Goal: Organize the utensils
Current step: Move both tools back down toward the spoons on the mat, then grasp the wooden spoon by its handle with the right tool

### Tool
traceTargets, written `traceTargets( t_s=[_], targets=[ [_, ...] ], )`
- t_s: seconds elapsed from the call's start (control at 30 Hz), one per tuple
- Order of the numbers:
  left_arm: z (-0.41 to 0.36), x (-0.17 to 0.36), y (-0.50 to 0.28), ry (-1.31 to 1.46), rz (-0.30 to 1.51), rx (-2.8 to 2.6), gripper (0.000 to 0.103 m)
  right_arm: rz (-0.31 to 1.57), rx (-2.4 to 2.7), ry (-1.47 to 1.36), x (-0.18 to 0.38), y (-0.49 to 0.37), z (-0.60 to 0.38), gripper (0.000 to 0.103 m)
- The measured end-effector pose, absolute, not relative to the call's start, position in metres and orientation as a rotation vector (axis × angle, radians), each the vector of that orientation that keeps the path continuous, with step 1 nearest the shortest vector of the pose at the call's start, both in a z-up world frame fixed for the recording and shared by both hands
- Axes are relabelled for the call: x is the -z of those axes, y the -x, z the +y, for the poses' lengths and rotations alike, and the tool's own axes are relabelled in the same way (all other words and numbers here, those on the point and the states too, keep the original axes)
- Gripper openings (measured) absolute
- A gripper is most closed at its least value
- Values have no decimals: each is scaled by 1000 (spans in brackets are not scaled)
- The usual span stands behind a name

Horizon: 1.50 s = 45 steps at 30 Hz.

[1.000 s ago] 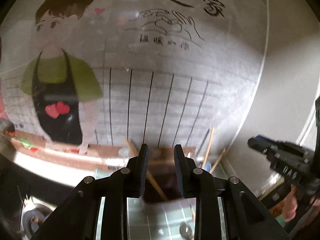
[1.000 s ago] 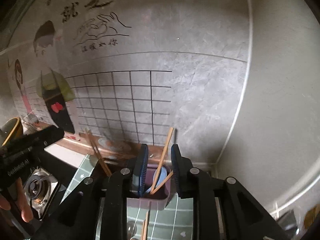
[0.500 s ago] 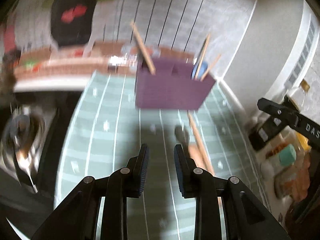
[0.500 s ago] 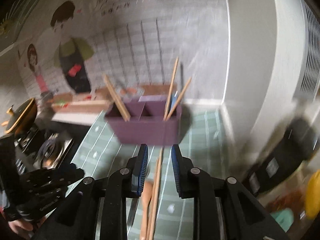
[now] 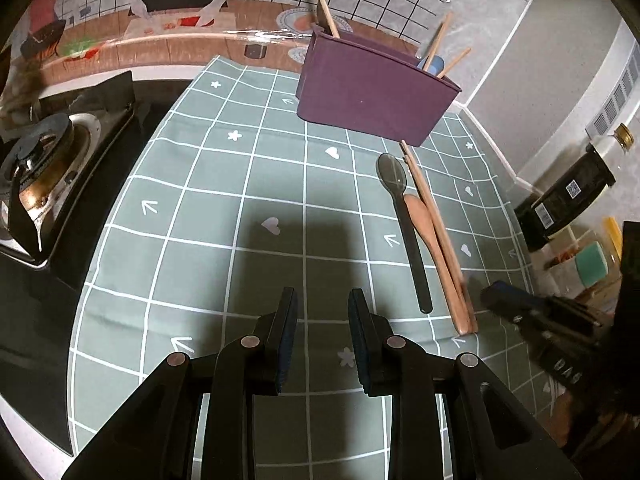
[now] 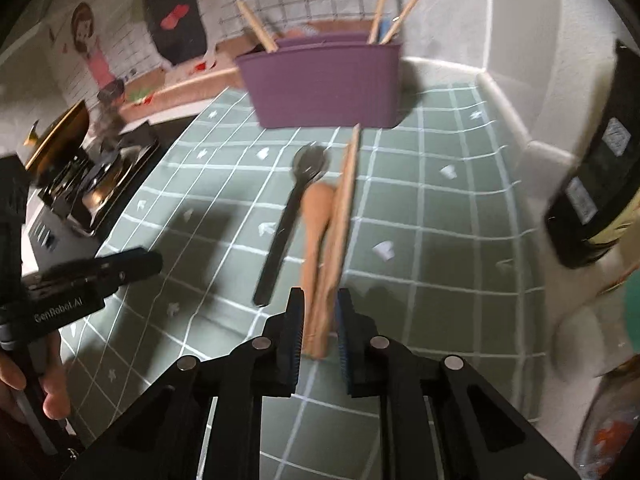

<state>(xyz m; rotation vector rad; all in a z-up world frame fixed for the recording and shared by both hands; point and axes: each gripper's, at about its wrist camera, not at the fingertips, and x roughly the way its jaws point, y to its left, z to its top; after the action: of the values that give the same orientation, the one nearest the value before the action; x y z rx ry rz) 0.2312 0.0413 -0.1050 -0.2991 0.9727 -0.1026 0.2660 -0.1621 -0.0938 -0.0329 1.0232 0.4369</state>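
Observation:
A purple utensil holder (image 5: 376, 92) (image 6: 328, 84) stands at the back of the green checked mat (image 5: 240, 184), with chopsticks sticking out of it. On the mat in front of it lie a black spoon (image 5: 404, 224) (image 6: 288, 216), a wooden spoon (image 5: 432, 248) (image 6: 316, 232) and a pair of wooden chopsticks (image 5: 430, 204) (image 6: 346, 200). My right gripper (image 6: 319, 300) (image 5: 520, 304) is low over their near ends. Its jaws are closing, with the wooden spoon handle and chopstick ends between them. My left gripper (image 5: 322, 300) (image 6: 120, 266) hovers open over bare mat, left of the black spoon.
A gas stove (image 5: 44, 168) sits left of the mat, with a gold-lidded pot (image 6: 60, 136) behind it. A dark bottle (image 5: 568, 196) (image 6: 592, 184) and jars crowd the right edge. The wall rises just behind the holder. A hand (image 6: 24, 384) holds the left gripper.
Both grippers came down from facing the wall to just above the mat. The right jaws have narrowed around the wooden spoon handle and chopsticks. The left jaws kept their gap.

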Motion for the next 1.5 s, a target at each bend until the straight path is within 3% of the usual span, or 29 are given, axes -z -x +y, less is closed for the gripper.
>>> traceTargets(
  t_s=[0.53, 1.5],
  targets=[
    [54, 78, -218, 203, 856, 106, 27, 1019, -419, 92, 116, -304, -124, 15],
    [69, 80, -229, 268, 881, 92, 29, 1010, -381, 187, 124, -335, -100, 17]
  ],
)
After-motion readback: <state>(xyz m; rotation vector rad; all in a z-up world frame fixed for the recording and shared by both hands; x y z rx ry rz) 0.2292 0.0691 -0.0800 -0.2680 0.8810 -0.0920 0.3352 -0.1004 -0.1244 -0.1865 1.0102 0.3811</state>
